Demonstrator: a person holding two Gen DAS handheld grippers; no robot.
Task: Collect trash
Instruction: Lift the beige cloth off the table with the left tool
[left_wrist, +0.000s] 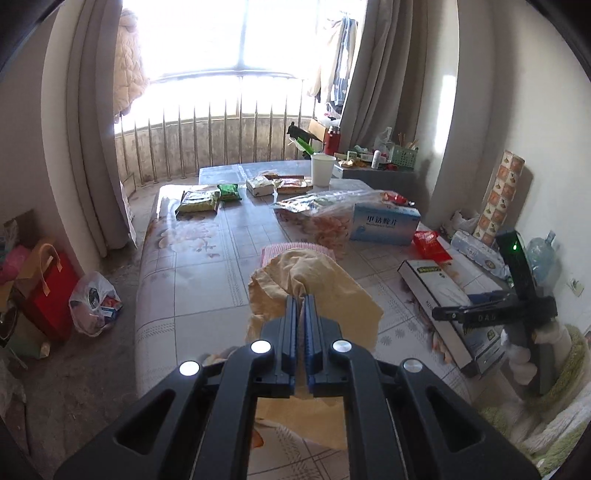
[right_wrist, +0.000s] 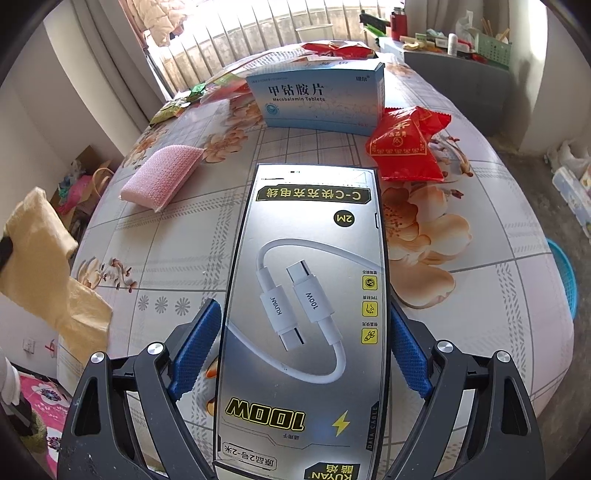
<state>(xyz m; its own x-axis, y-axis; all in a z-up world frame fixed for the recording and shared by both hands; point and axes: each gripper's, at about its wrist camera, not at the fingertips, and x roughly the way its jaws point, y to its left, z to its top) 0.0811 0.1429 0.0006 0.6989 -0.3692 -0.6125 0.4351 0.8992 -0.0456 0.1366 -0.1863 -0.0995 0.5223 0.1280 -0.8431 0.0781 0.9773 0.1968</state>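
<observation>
My left gripper (left_wrist: 300, 297) is shut on a crumpled pale-yellow cloth (left_wrist: 325, 273) and holds it above the table; the cloth also shows at the left edge of the right wrist view (right_wrist: 40, 254). My right gripper (right_wrist: 304, 314) straddles a silver charging-cable box (right_wrist: 306, 295) lying on the table, one blue pad on each long side, touching or nearly touching it. The box also shows in the left wrist view (left_wrist: 447, 291), with the right gripper (left_wrist: 476, 314) on it. A red snack packet (right_wrist: 404, 144), a blue medicine box (right_wrist: 317, 98) and a pink sponge (right_wrist: 162, 177) lie beyond.
The flowered tablecloth (left_wrist: 207, 266) carries green packets (left_wrist: 199, 201), a clear bag of snacks (left_wrist: 325, 218) and a white paper cup (left_wrist: 322, 169). A plastic bag (left_wrist: 94, 302) and a red bag (left_wrist: 51, 291) sit on the floor at left. A blue basket (right_wrist: 565, 277) is at right.
</observation>
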